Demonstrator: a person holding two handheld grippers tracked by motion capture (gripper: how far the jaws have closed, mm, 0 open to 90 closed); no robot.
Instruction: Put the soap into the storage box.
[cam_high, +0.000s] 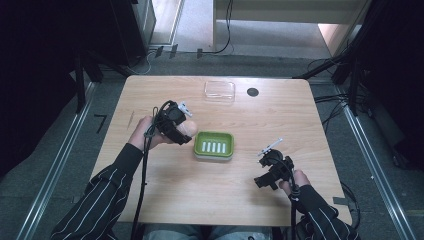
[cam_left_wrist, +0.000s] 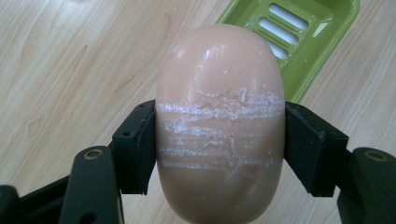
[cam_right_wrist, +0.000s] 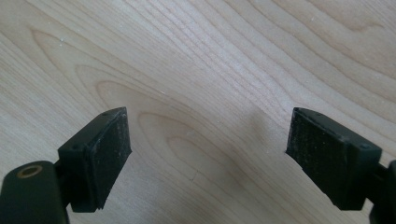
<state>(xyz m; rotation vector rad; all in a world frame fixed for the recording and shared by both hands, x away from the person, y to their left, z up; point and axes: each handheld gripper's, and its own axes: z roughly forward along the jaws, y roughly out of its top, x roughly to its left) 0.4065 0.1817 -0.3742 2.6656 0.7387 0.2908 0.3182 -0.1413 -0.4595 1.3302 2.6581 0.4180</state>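
Left gripper (cam_left_wrist: 219, 140) jaws clamped on peach soap (cam_left_wrist: 220, 126), white scrape lines across its face, held above worktop (cam_high: 165, 190) just left of green dish (cam_high: 214, 145), right gripper (cam_right_wrist: 205, 154) jaws wide apart over bare wood, clear lid (cam_high: 219, 91) at far edge

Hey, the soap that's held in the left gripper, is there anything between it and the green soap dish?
Nothing visible. The left gripper is shut on the soap, just left of the green soap dish. The dish's slotted tray looks empty, and only bare table lies between them. The clear lid sits farther back, and the right gripper is off to the other side.
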